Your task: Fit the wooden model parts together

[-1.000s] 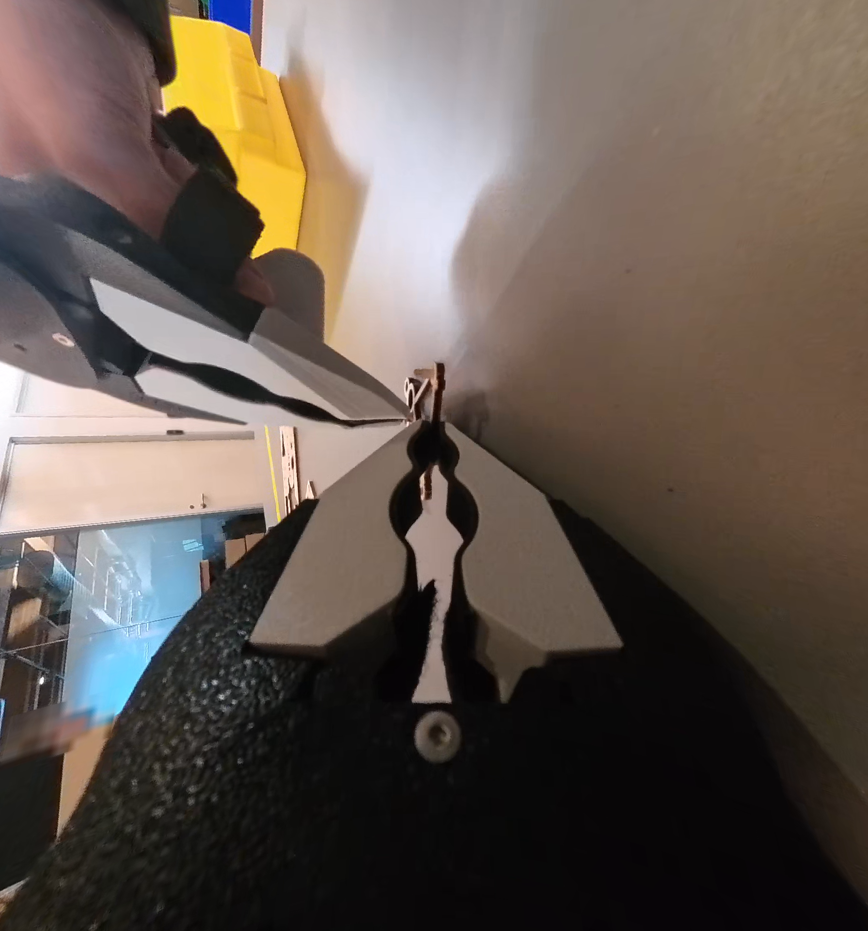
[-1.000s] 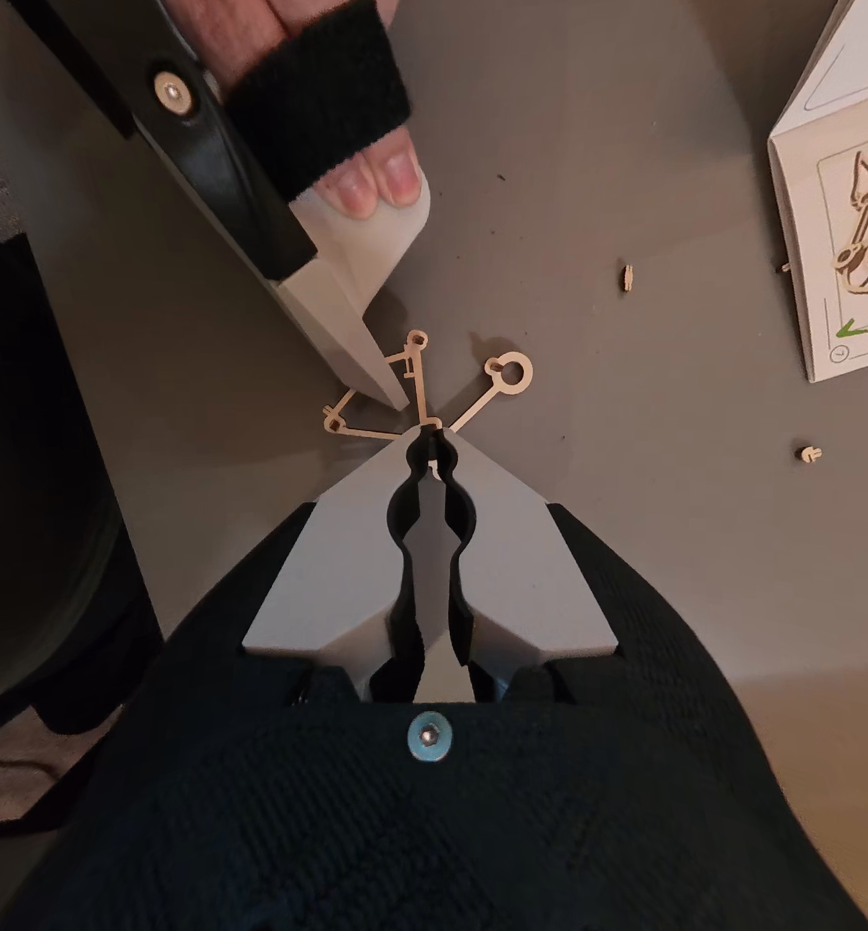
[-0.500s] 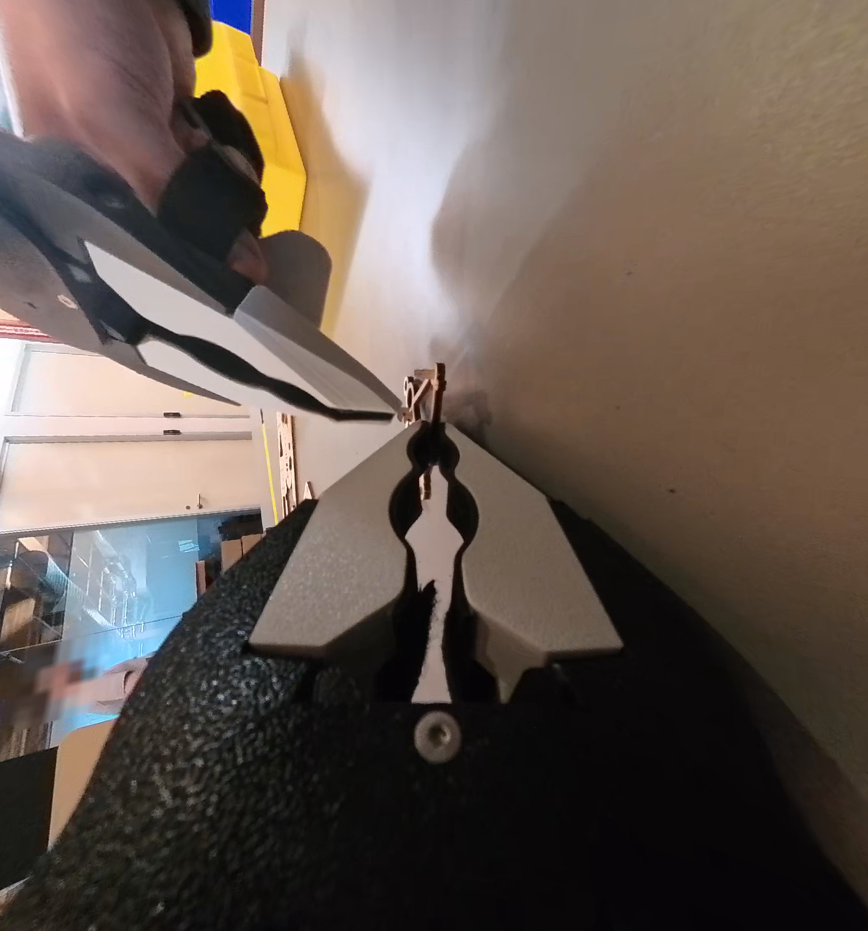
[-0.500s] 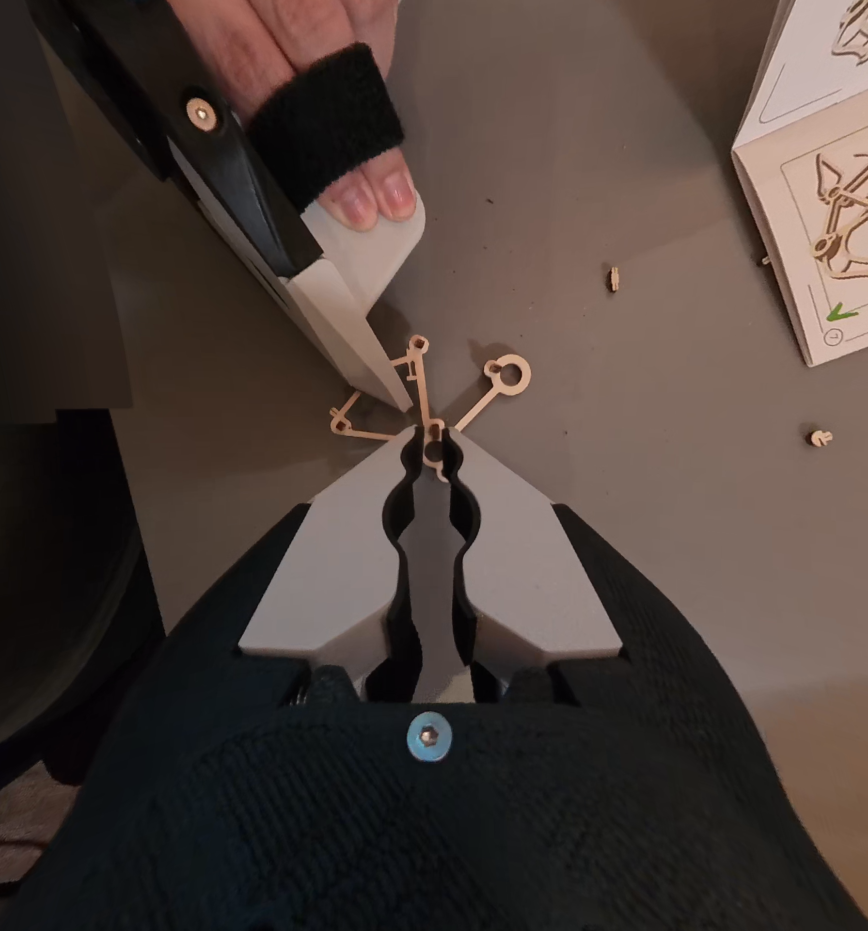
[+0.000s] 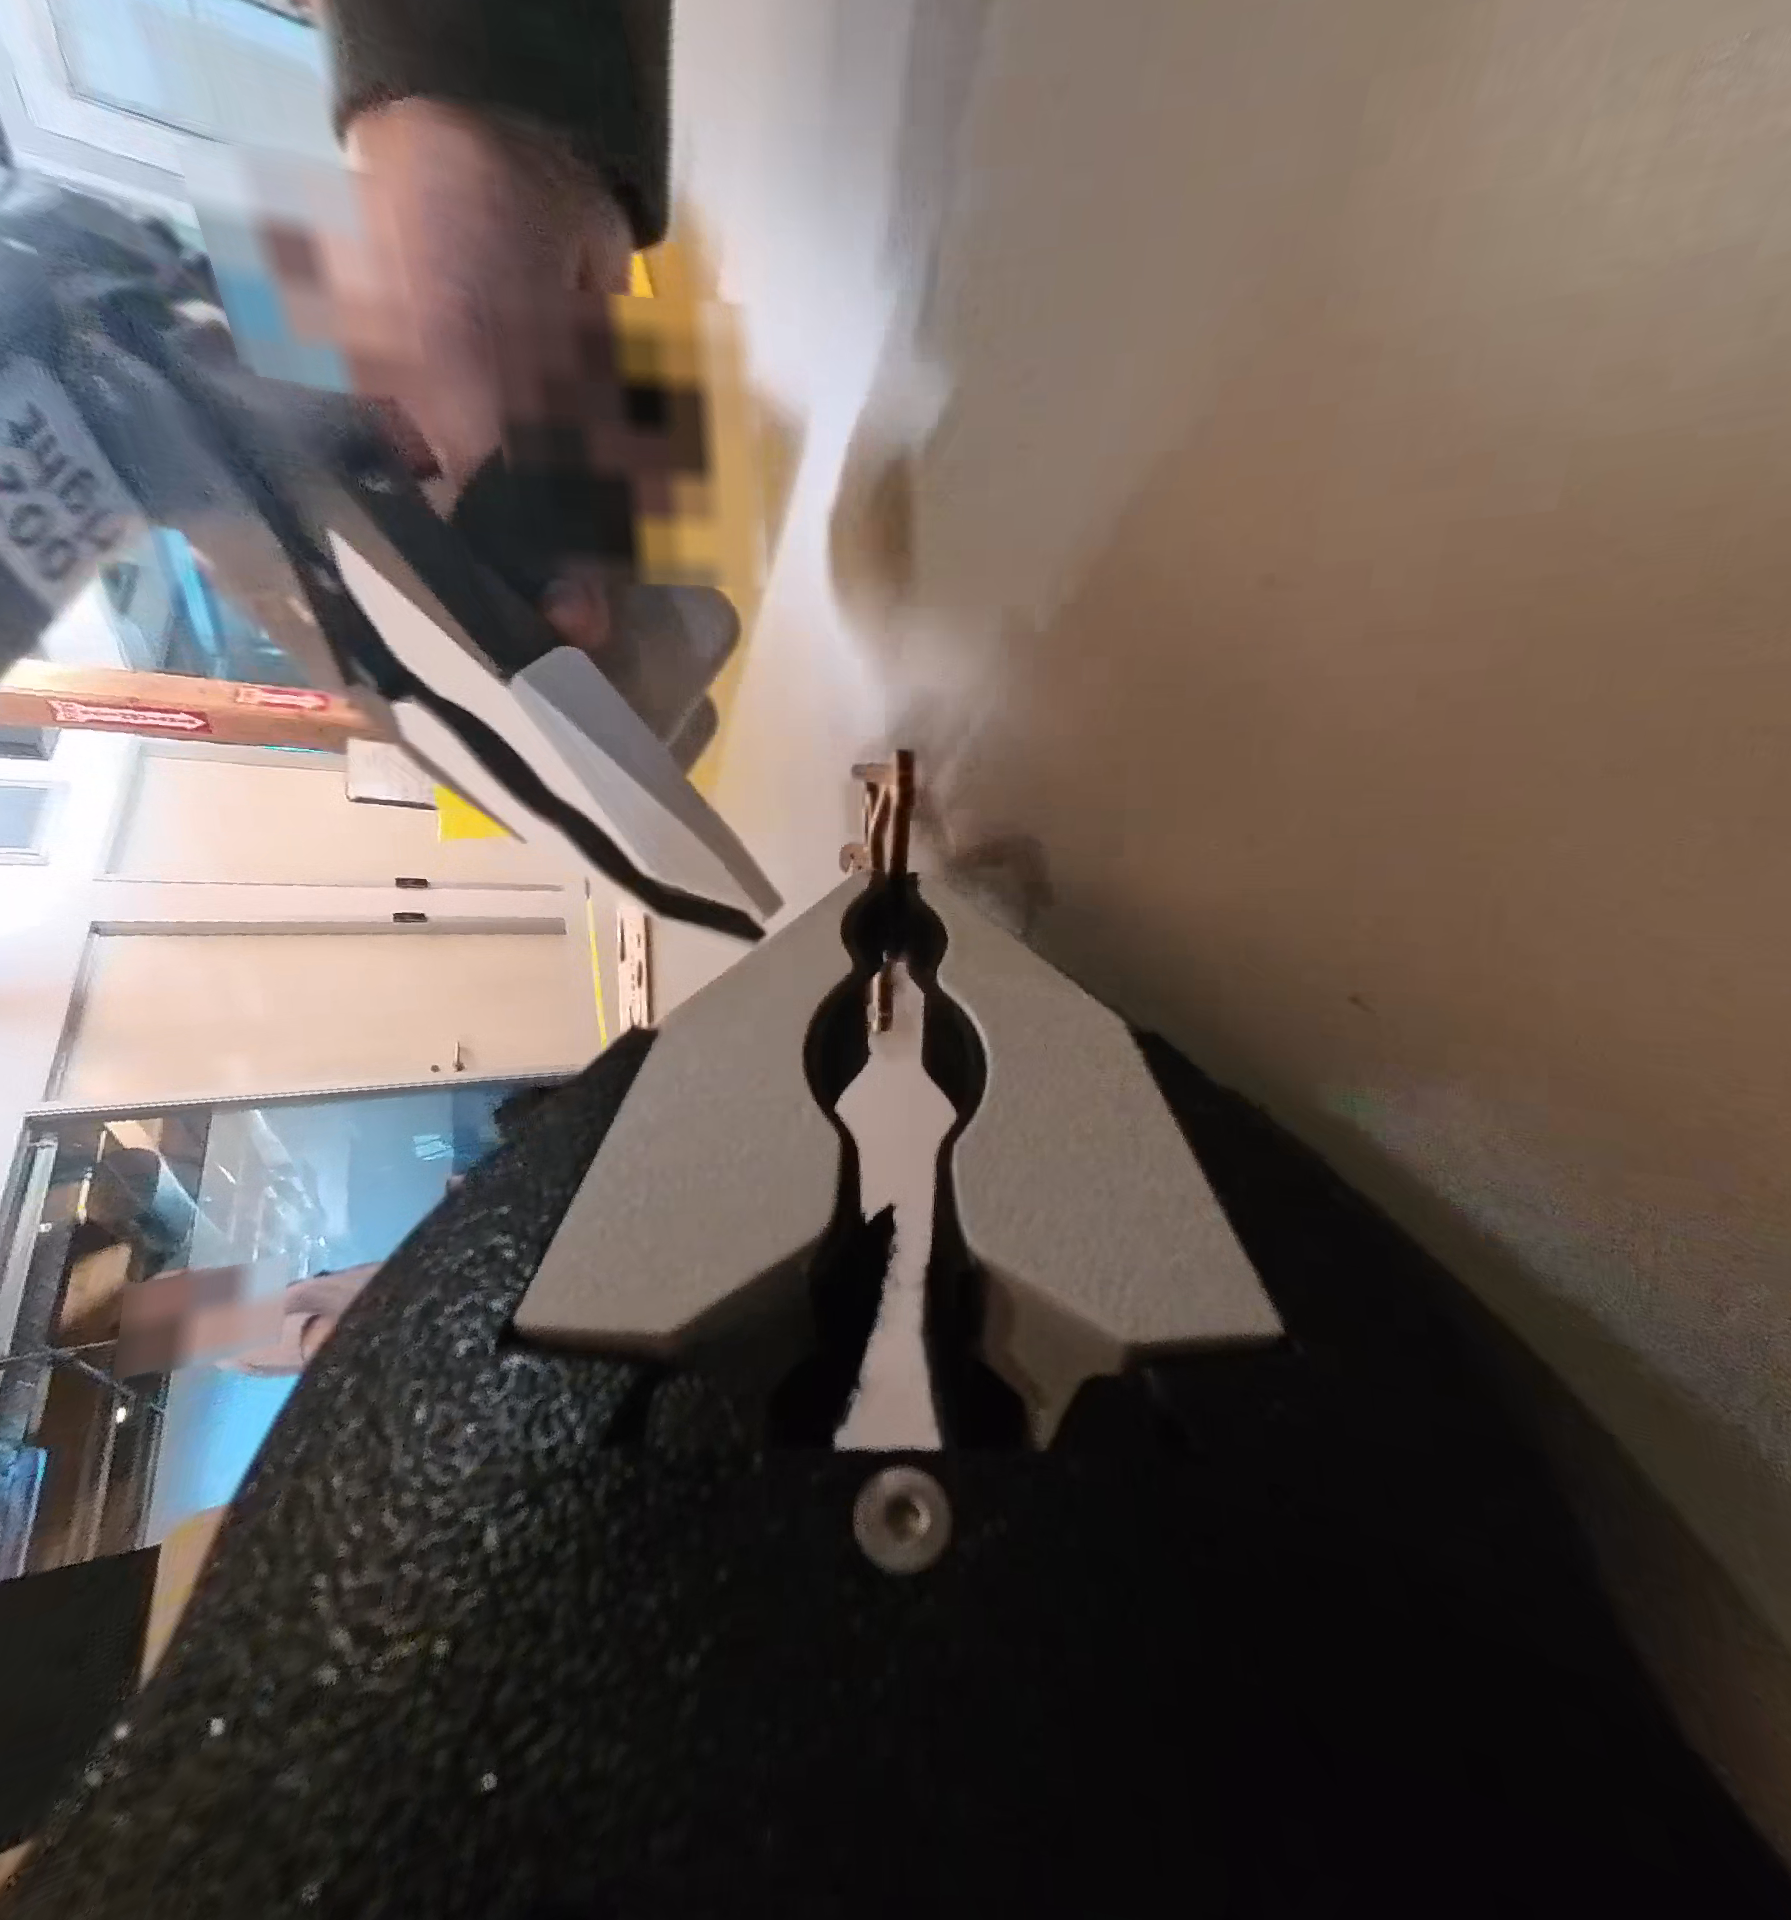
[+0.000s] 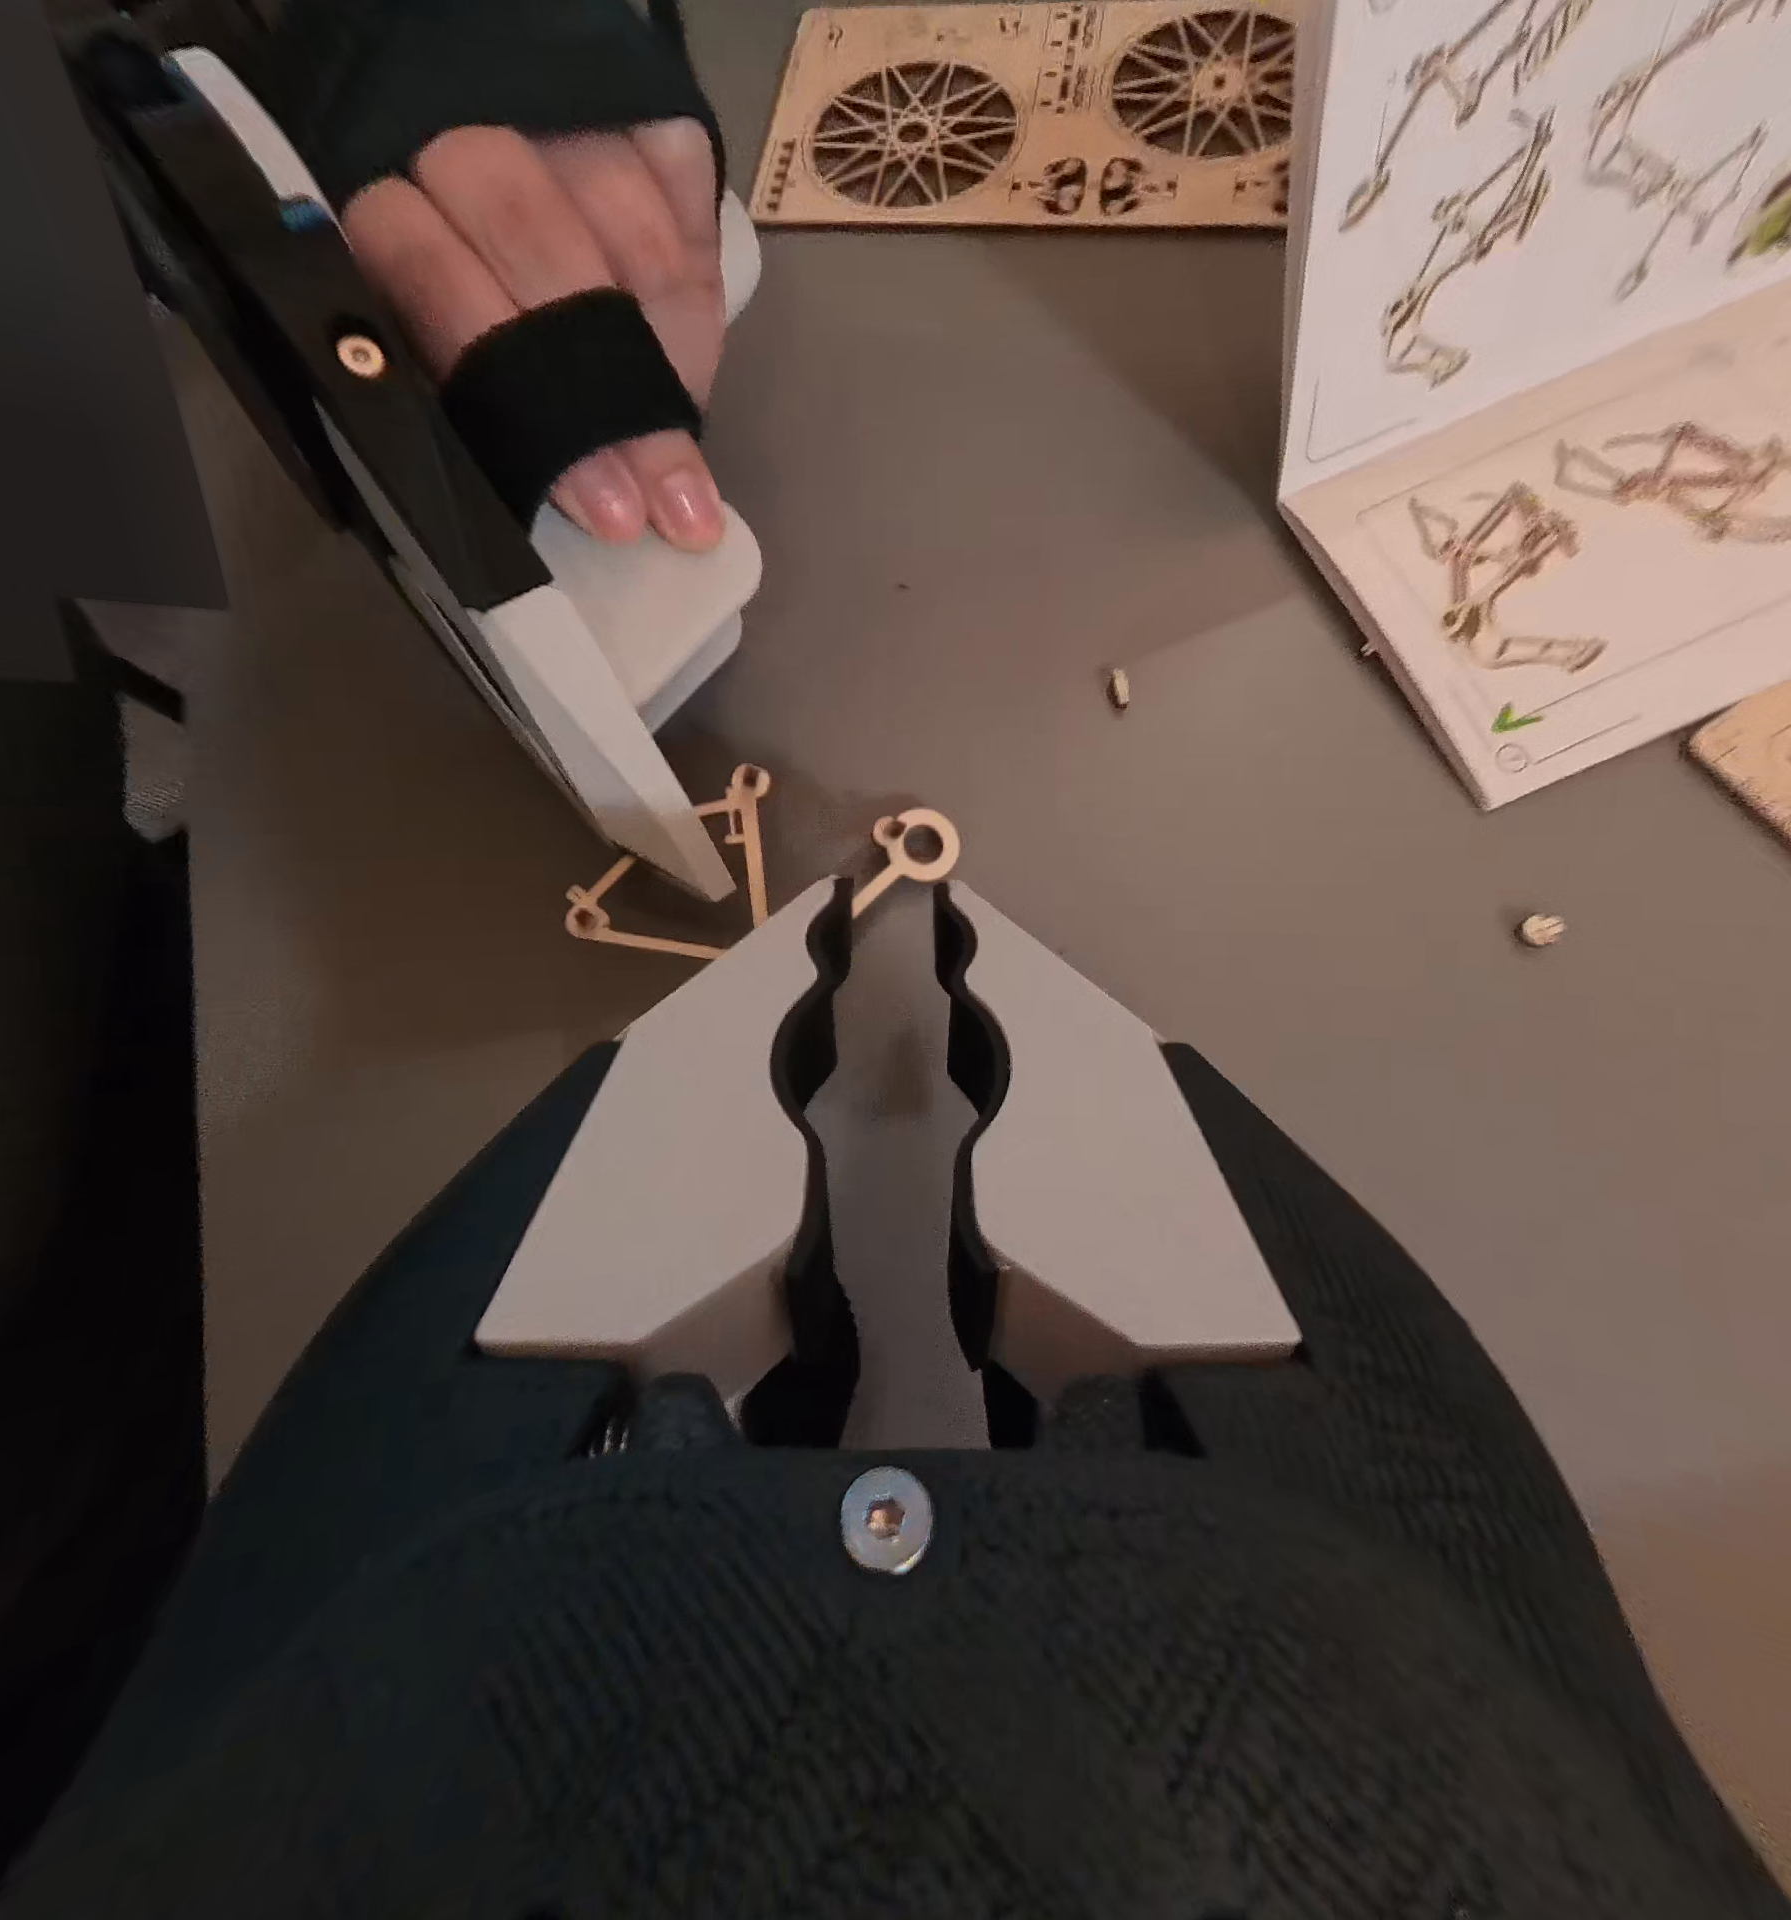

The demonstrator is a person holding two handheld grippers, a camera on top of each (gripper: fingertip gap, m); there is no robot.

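**Left fingers clamped on the frame, right fingers apart**

My left fingers (image 5: 896,894) are pressed together on the thin wooden frame (image 6: 662,883), gripping it edge-on at the tips; the frame sticks out just past them, close to the grey surface (image 6: 1182,1039). From the right wrist view, that frame is a triangle of slim struts lying low over the surface, with my left fingers' pale tip (image 6: 693,862) over its middle.

My right fingers (image 6: 893,894) stand apart with nothing pressed between them. A ring-ended strut (image 6: 912,847) of the same model runs up past the inner edge of the left-hand tip, its ring just beyond the tips; the pads do not close on it.

Farther out on the surface lie two small wooden pegs, one (image 6: 1116,686) ahead and one (image 6: 1540,928) well to the right. Beyond them an open instruction booklet (image 6: 1493,520) lies at the right, and a wooden sheet (image 6: 1026,114) with two spoked wheels lies at the far edge.
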